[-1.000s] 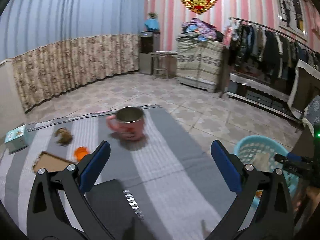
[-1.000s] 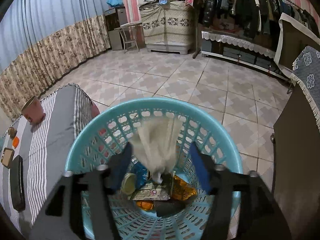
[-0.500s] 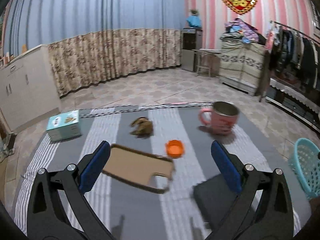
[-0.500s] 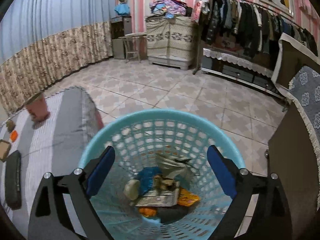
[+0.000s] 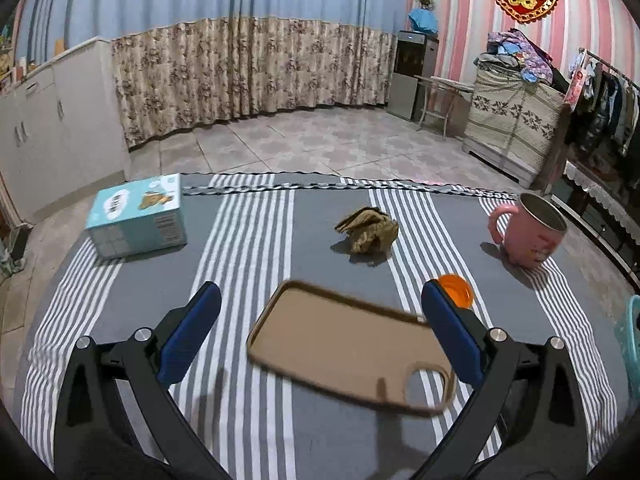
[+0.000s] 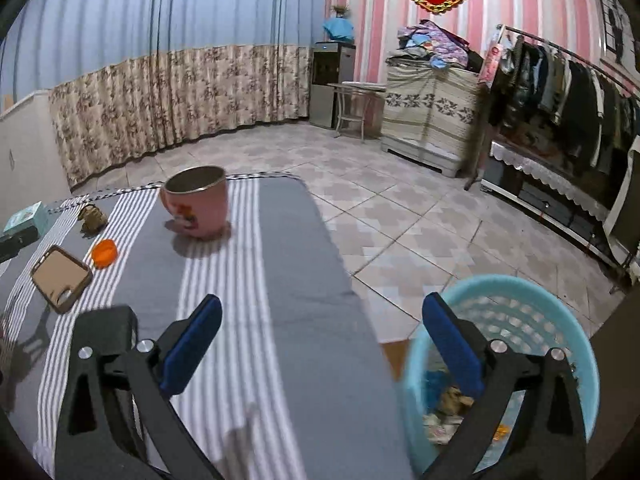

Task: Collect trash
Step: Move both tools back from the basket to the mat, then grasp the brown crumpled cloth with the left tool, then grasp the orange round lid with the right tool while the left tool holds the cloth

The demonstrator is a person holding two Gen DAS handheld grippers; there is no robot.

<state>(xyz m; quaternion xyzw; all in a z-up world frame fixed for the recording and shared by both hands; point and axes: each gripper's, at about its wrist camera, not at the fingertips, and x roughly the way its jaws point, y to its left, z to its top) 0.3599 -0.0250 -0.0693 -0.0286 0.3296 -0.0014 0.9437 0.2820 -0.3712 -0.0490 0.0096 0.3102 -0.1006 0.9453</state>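
Note:
A crumpled brown paper [image 5: 368,229] lies mid-table on the striped cloth, with an orange bottle cap [image 5: 456,289] to its right. My left gripper [image 5: 320,336] is open and empty, hovering above a tan phone case [image 5: 344,346], short of the paper. My right gripper [image 6: 320,346] is open and empty, over the table's right edge beside the turquoise basket [image 6: 516,292], which holds several pieces of trash. The paper [image 6: 92,218] and cap [image 6: 105,253] also show far left in the right wrist view.
A pink mug [image 5: 530,230] stands at the table's right side, and a teal box [image 5: 138,214] at the far left. A black pouch [image 6: 106,330] lies near the front. Tiled floor, cabinets and a clothes rack surround the table.
The right gripper let a pale wrapper fall into the basket, opened, then swung left toward the table. The left gripper swung left from the mug to above the phone case.

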